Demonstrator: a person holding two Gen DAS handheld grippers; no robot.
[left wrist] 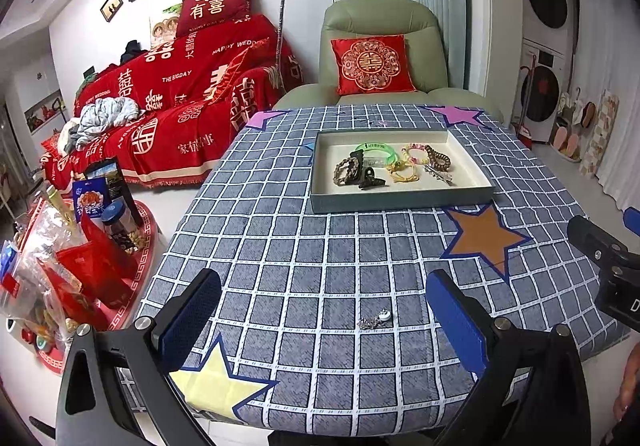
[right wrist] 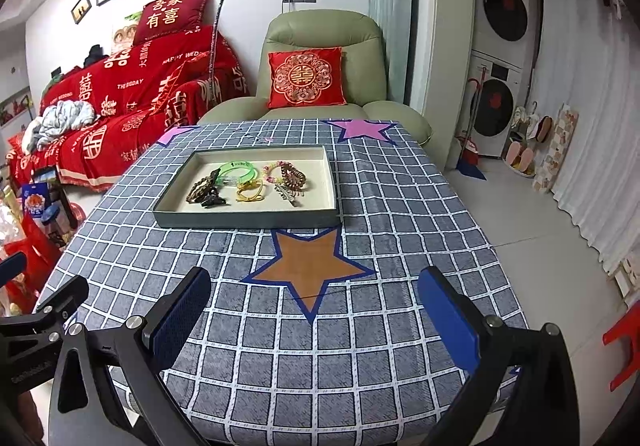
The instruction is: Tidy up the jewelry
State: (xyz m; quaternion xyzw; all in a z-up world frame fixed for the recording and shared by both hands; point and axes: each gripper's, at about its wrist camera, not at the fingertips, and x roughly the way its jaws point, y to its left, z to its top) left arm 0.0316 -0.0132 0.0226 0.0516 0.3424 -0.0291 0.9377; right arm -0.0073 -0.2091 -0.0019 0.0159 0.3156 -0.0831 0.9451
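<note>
Step in hand: the last loose piece, a small silver brooch-like trinket with a white bead (left wrist: 374,319), is judged to be next for pick-up and transfer to the shallow grey-green cardboard tray (left wrist: 400,198).
Trinket place: it lies flat on the blue-grey checked tabletop (left wrist: 320,246), well short of the tray on the near side, apart from everything else.
Tray contents: beaded bracelets, a green bangle, yellow cords, dark hair claws and a silver clip are already gathered inside the tray.
Left tool (left wrist: 324,322): it is held spread wide and empty, both blue pads (left wrist: 456,318) flanking the trinket from above and slightly behind.
Right tool (right wrist: 316,318): it is likewise spread wide with nothing in it, hovering over the orange star patch (right wrist: 308,266), near the tray's front wall.
Good practice: the left tool should be lowered until the pads nearly touch the cloth, centred on the thicker beaded end, then closed gently.
Risk: the flat piece may slip, or cloth may be pinched.
</note>
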